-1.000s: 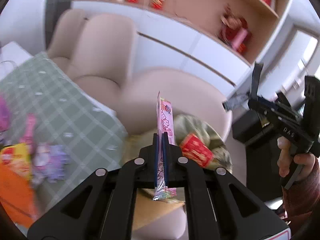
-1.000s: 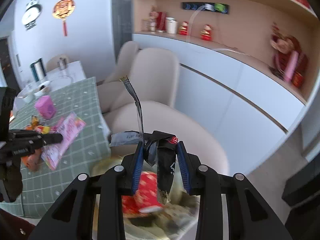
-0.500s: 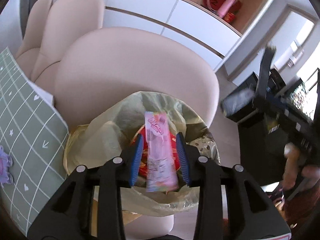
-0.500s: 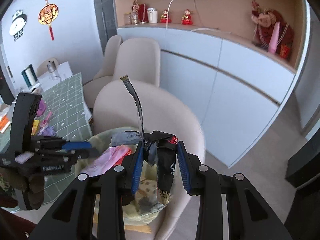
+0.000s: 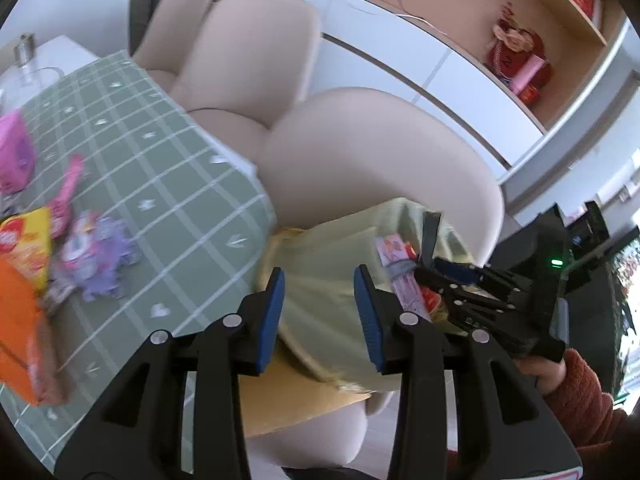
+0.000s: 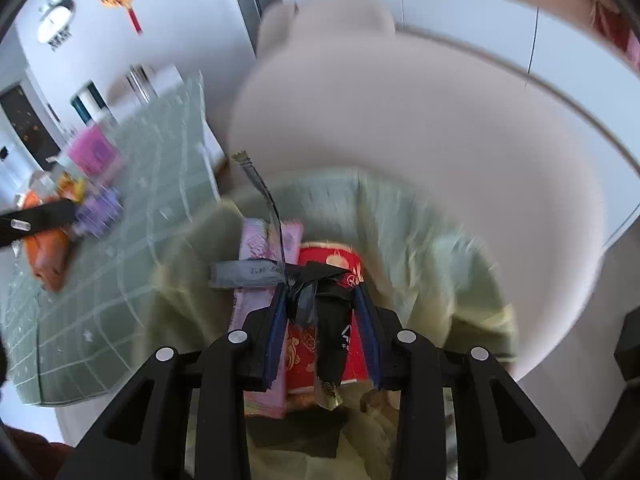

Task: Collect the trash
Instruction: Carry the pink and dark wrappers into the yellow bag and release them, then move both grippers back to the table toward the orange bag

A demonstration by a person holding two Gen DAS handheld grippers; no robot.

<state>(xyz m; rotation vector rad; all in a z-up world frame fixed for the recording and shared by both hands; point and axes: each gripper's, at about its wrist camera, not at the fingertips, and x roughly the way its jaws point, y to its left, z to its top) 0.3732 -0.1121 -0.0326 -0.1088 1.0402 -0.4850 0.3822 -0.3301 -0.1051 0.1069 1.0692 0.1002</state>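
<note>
While crumpled, the black wrapper (image 6: 334, 312) shows torn silver strips.

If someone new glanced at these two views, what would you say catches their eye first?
Probably the right gripper shut on a crumpled black wrapper, poised over the pale green trash bag that sits on the beige chair, with pink and red packets already inside. Next, the open, empty left gripper, and the bright wrappers on the green checked tablecloth.
</note>
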